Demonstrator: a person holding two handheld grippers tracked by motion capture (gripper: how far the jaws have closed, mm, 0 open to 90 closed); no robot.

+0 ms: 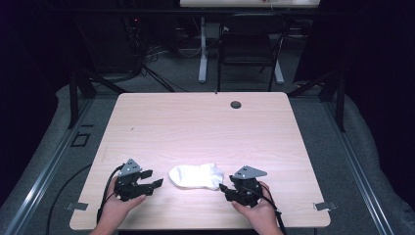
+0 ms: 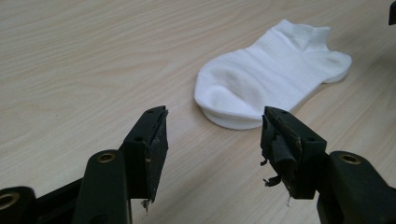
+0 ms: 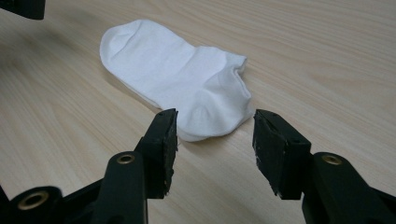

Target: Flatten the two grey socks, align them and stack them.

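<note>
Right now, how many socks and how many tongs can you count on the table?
White sock: 1
Black tongs: 2, the left tongs and the right tongs, both open and holding nothing
Total: 3

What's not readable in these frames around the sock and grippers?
- Sock: one sock or a stacked pair; a second edge peeks out at the toe in the left gripper view, the top layer covers the rest.
- Sock's underside: hidden against the table.
- Right gripper: its jaw gap is too small and dark in the high view.
- Both forearms: cut off by the high view's bottom edge.
</note>
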